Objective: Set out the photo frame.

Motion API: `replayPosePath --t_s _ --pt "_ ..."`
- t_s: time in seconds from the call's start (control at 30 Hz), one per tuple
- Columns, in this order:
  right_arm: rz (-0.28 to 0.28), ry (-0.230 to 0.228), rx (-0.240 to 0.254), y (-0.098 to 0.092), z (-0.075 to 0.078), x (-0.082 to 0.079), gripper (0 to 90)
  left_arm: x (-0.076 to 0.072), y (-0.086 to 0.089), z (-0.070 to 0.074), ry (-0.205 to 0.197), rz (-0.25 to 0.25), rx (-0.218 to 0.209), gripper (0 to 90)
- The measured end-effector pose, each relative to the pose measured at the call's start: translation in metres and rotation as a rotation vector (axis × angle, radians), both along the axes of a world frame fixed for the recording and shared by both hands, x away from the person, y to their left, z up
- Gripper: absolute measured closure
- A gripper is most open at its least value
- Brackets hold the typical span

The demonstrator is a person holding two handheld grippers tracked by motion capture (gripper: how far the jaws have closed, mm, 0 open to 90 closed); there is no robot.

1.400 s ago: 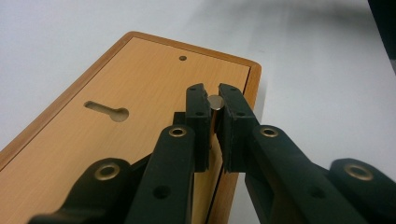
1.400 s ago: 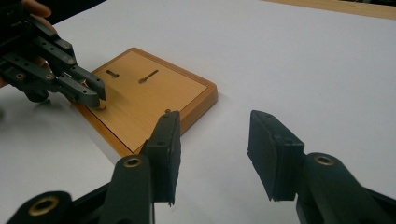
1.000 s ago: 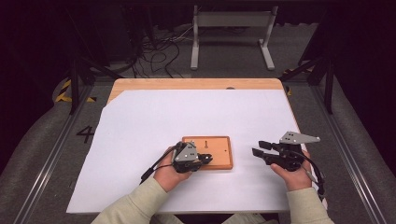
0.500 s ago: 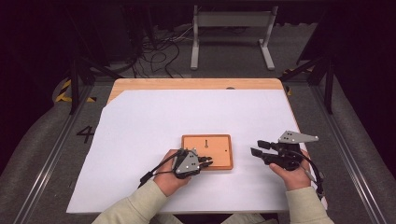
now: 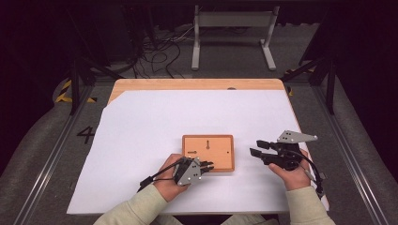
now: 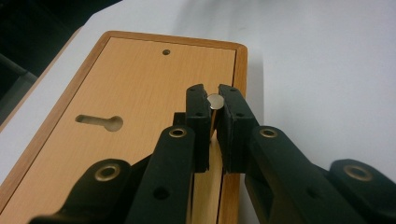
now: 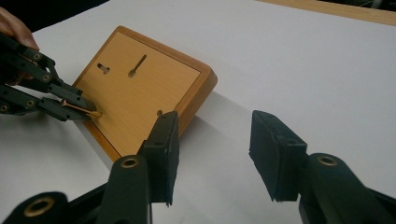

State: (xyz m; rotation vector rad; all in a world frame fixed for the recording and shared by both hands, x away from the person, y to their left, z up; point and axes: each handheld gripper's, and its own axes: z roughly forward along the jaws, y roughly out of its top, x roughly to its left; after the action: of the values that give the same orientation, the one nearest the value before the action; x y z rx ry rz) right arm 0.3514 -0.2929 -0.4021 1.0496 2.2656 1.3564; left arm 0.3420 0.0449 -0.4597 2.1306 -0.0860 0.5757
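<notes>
A: Report the left hand-held gripper [image 6: 213, 109].

B: Its jaws are clamped on a small metal pin [image 6: 214, 101], seen end-on between the pads in the left gripper view. The pin sits over the near right part of the wooden board [image 5: 220, 157]. In the right gripper view the same pin [image 7: 88, 112] shows as a thin brass-coloured rod with its tip at or just above the board face; contact cannot be confirmed.

A: Location of the board?

B: On the white sheet [image 5: 141, 131] covering the counter [image 5: 197, 84], near the middle and toward the near edge. Its back faces up, showing two keyhole slots [image 6: 100, 122] and a small round hole [image 6: 166, 52] at the far edge.

A: Change since the earlier frames?

B: Compared with one second ago, the left hand-held gripper has shifted slightly toward the near edge of the board; its grip is unchanged. The right hand-held gripper [image 5: 258, 147] has kept its place, to the right of the board and clear of it.

A: State of the right hand-held gripper?

B: Jaws apart, nothing between them; bare white sheet shows through the gap [image 7: 212, 154].

A: Consequence for the work?

B: Judgement: the pin is held and being lined up against the board. The right hand-held gripper appears on standby, possibly to steady the board. Insertion is not yet done.
</notes>
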Motion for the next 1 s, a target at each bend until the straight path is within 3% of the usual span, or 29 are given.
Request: replayPosePath --t_s 0.3,0.57,0.6,0.67,1.0 --pt "0.020 0.008 -0.011 0.007 0.003 0.001 51.8 -0.007 -0.001 -0.002 -0.066 -0.003 0.018 83.6" --pt "0.049 0.089 -0.015 0.020 0.007 0.008 40.5 -0.012 -0.002 -0.004 -0.112 0.003 0.030 83.6" --pt "0.051 0.125 -0.018 0.024 0.007 0.013 37.8 -0.014 -0.002 -0.004 -0.115 0.007 0.034 83.6" --pt "0.049 0.154 -0.022 0.029 0.007 0.017 35.1 -0.014 -0.002 -0.003 -0.126 0.009 0.042 83.5" --pt "0.102 0.248 -0.048 0.060 -0.001 0.049 30.8 -0.016 -0.001 -0.005 -0.122 0.011 0.026 83.3"
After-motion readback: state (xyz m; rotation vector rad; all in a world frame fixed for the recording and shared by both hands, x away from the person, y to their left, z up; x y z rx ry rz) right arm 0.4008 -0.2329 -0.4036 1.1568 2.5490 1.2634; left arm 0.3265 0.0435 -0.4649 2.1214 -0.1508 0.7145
